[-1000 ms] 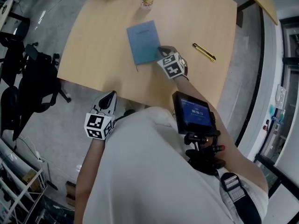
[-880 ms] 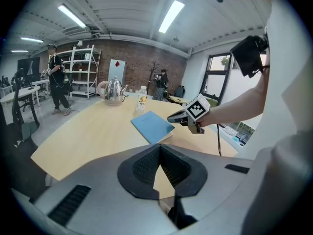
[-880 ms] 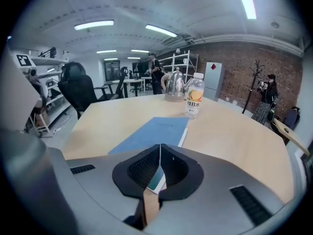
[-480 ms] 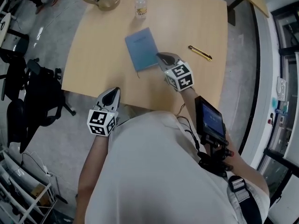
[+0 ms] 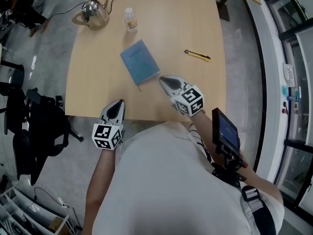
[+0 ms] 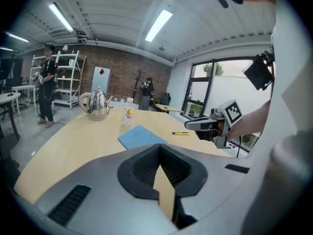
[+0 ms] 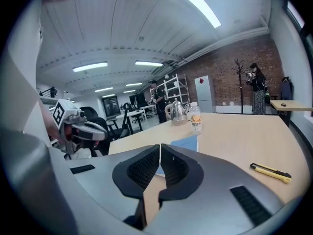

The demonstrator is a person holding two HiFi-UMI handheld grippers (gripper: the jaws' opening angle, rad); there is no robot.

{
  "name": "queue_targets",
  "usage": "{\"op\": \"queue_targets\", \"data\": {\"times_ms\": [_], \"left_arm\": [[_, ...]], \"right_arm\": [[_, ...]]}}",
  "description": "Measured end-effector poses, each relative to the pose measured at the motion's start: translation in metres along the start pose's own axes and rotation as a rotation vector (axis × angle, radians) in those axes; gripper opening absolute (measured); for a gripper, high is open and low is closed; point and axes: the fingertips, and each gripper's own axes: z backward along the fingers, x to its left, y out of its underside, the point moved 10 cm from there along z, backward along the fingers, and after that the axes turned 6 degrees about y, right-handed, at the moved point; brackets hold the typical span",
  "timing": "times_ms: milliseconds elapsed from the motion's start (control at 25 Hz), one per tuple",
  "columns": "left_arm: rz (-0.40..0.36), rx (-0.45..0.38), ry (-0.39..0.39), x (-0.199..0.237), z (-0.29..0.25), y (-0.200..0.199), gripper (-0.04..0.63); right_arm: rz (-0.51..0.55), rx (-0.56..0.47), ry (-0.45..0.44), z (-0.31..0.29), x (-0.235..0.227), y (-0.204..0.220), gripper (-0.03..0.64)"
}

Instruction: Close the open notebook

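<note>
The notebook lies shut on the wooden table, blue cover up, flat and turned a little askew to the table's edges, about midway across the left half. Both claws are clenched with nothing in them. The right gripper has its jaws pressed together at the tips. It hangs in the air just beside the notebook's near right corner and clear of it; the left gripper view shows it held above the tabletop. The left gripper is also closed tip to tip. It sits at the near edge of the table, well apart from the notebook and pointing toward it. Of the containers, a shiny metal kettle stands upright at the far left corner with its lid on, so I can't see what is in it. A small clear bottle with a white cap and a yellowish label stands upright just beside it, between the kettle and the notebook. The cap is on, and I can't make out how full it is. A slim yellow knife lies flat on the right side of the table, well apart from the notebook and the right gripper. The person holding the grippers wears a white shirt, and a small lit screen is mounted by their right arm. A black chair stands on the grey floor to the left of the table.
</note>
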Motion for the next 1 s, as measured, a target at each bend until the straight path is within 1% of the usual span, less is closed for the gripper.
{"op": "queue_targets", "data": {"times_ms": [240, 480, 800, 1000], "left_arm": [[-0.012, 0.012, 0.047, -0.002, -0.007, 0.002, 0.005], [-0.020, 0.012, 0.078, -0.007, -0.010, 0.003, 0.005], [-0.017, 0.000, 0.059, -0.002, -0.003, 0.004, 0.005], [-0.011, -0.005, 0.032, -0.002, 0.003, 0.007, 0.005]], "right_arm": [[-0.019, -0.011, -0.001, 0.017, 0.017, 0.011, 0.017], [-0.037, -0.015, 0.018, 0.026, 0.022, 0.015, 0.017], [-0.026, -0.018, -0.002, 0.017, 0.030, 0.012, 0.017], [-0.011, -0.020, -0.036, 0.010, 0.033, 0.008, 0.017]]}}
